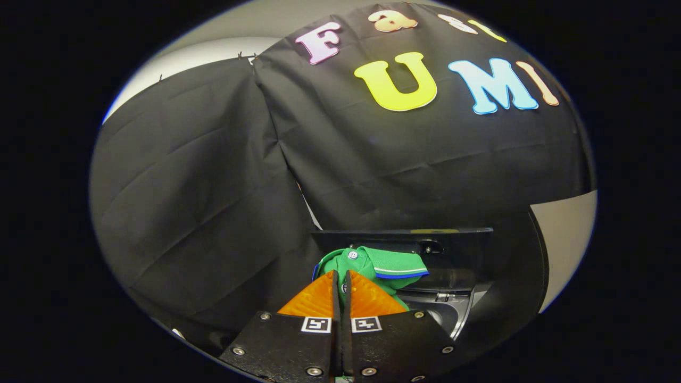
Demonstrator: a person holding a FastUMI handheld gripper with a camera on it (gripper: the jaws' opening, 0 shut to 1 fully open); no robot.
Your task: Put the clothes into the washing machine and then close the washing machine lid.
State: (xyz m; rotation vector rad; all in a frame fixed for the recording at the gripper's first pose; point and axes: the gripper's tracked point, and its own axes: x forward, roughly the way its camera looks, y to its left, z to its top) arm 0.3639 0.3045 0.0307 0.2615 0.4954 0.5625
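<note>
Gripper (340, 276) clamped on green shirt (385, 265), washing machine (457, 308) just beyond

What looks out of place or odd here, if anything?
Nothing looks damaged or spilled. The gripper is shut on the green shirt, which hangs bunched just ahead of the fingers, over the dark washing machine opening. The raised lid stands open behind it. The shirt is not yet inside.
</note>
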